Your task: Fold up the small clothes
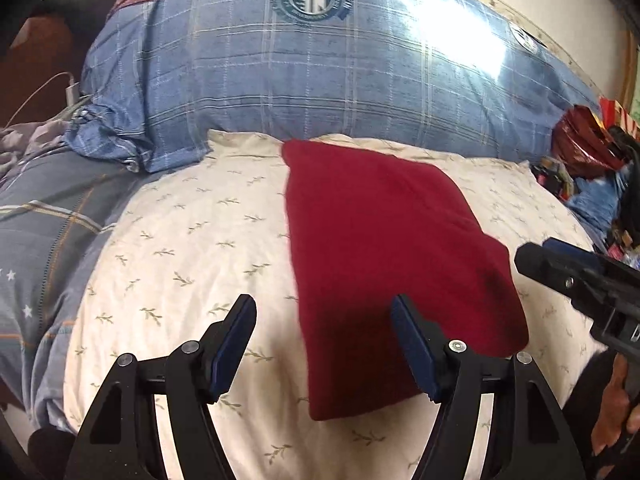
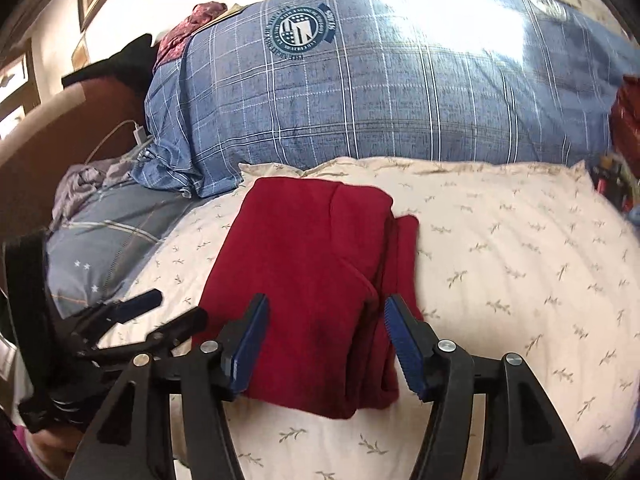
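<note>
A dark red garment (image 1: 392,264) lies folded into a long rectangle on a cream pillow with a leaf print (image 1: 192,248). In the right wrist view the red garment (image 2: 312,288) shows layered folds along its right side. My left gripper (image 1: 324,312) is open and empty, hovering over the garment's near left edge. My right gripper (image 2: 326,312) is open and empty, just above the garment's near end. The right gripper also shows in the left wrist view (image 1: 560,272), and the left gripper shows in the right wrist view (image 2: 168,312).
A large blue plaid pillow (image 1: 320,68) stands behind the cream pillow (image 2: 520,264). A grey-blue bedcover (image 1: 48,232) lies to the left, with a white charger cable (image 1: 70,88). Red bags and clutter (image 1: 584,148) sit at the right.
</note>
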`<state>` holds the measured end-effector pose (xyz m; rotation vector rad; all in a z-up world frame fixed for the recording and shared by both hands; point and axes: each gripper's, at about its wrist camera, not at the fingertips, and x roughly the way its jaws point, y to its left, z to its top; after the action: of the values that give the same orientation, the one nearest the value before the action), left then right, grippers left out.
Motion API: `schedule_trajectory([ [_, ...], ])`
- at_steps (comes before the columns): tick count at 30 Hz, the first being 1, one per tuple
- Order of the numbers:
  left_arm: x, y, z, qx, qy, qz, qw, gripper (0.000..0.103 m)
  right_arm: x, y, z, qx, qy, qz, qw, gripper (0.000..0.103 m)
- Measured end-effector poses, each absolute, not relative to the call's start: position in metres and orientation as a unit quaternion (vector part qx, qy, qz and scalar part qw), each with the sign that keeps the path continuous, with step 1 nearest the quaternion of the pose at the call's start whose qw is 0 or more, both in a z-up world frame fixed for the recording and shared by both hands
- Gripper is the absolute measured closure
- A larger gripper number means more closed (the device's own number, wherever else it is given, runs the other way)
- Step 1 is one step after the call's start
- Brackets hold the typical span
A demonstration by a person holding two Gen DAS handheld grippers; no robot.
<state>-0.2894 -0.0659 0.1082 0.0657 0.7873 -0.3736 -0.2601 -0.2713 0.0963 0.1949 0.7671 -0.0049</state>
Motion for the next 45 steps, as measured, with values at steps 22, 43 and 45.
schedule_trajectory([
  [22, -0.300, -0.053, 0.124, 0.023, 0.356, -0.145, 0.923, 0.031, -0.263, -0.258, 0.096, 0.072, 0.368, -0.026, 0.927, 0.025],
  [43, -0.293, -0.053, 0.118, 0.030, 0.354, -0.132, 0.925, 0.031, -0.257, -0.248, 0.085, 0.070, 0.386, -0.020, 0.920, 0.024],
  [45, -0.294, -0.053, 0.118, 0.030, 0.353, -0.131, 0.926, 0.031, -0.256, -0.249, 0.084, 0.070, 0.388, -0.019, 0.919, 0.024],
])
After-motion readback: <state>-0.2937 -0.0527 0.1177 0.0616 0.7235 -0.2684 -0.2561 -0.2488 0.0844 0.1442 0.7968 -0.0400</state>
